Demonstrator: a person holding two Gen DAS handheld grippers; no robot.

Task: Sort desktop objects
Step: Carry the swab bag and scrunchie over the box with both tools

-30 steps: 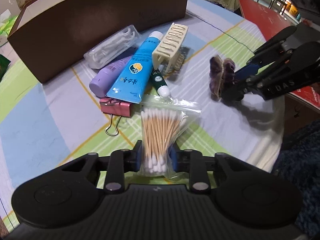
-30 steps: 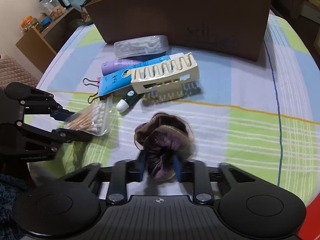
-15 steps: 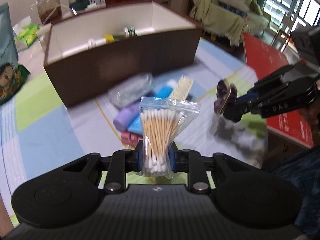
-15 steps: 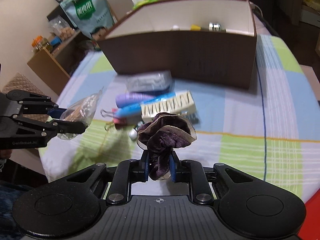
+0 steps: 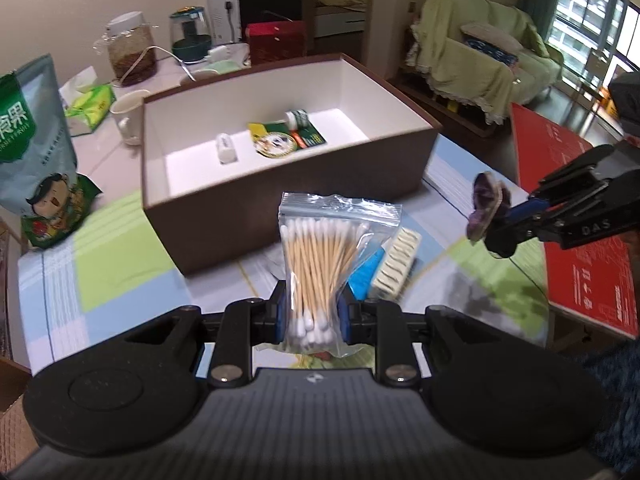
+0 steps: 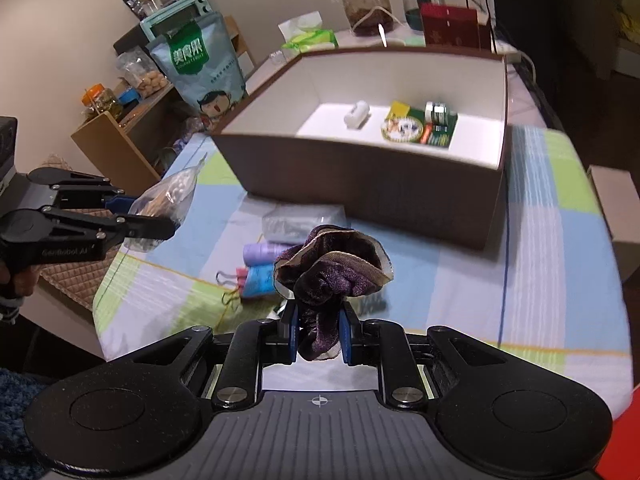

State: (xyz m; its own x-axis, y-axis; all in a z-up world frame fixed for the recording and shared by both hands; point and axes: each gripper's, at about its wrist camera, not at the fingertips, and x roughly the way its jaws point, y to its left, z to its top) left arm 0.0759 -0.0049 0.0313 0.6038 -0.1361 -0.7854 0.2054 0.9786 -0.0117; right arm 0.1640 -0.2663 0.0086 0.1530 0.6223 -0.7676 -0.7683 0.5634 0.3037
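Box point(image 5: 280, 208) — brown outside, white inside, open-topped — sits on the desk point(image 6: 560, 280) ahead of and below both tools, a few small items on its floor. Left tool point(image 5: 311, 312) clamps a cotton-swab bag point(image 5: 324, 264), sticks upright; right tool point(image 6: 318, 334) pinches a purple scrunchie point(image 6: 332, 276). Both loads hang short of the near wall, neither clearly nearer — judged: carry forward over the rim, then release.

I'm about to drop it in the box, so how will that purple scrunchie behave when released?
The purple scrunchie bunches and droops in the right claw, so it is probably soft, light and floppy. It should land limp in the brown box, unlikely to roll.
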